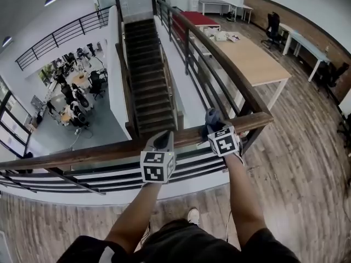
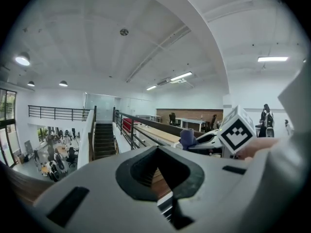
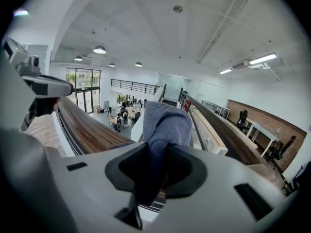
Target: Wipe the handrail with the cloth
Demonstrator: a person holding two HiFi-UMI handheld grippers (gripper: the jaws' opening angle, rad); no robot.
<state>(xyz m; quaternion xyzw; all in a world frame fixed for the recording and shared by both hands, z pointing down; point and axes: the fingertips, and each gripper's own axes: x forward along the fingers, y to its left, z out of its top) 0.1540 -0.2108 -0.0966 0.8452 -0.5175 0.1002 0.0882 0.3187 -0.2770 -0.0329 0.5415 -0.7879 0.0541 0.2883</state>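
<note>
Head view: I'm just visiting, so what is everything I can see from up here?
handrail: one, brown wood, across the front, turning away at right
cloth: one, blue-grey, on the handrail
staircase: one, dark, leading down, upper centre
table: one, long, pale wood, upper right
office chairs: several, black, right side
left gripper: one, grey, over the handrail, fingers together, empty
right gripper: one, grey, shut on the cloth

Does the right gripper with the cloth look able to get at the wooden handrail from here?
Probably yes: the right gripper holds the cloth right at the handrail, nothing lies between them, and the left gripper sits further along, out of its way.
</note>
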